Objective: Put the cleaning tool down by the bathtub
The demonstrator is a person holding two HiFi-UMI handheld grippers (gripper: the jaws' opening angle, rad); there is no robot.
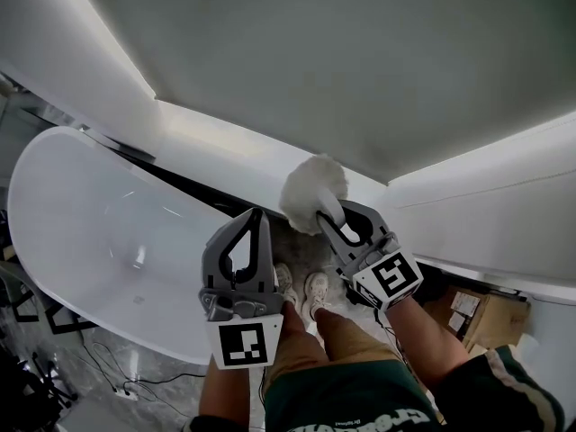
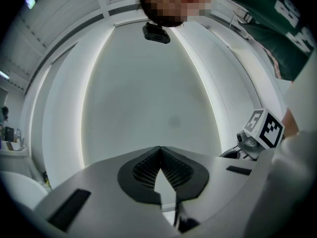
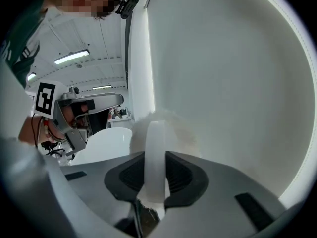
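Right gripper (image 3: 156, 170): jaws clamped on the white band-shaped handle of the fluffy white round cleaning tool (image 1: 312, 193), whose head juts toward 11 o'clock. Left gripper (image 2: 160, 155): jaws together, nothing between them. Glossy white oval bathtub (image 1: 72, 241): at 9 o'clock of both grippers, with the tool near its end.

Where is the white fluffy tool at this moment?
In the head view it is at the centre: the tool is held by its handle in the right gripper, just right of the bathtub.
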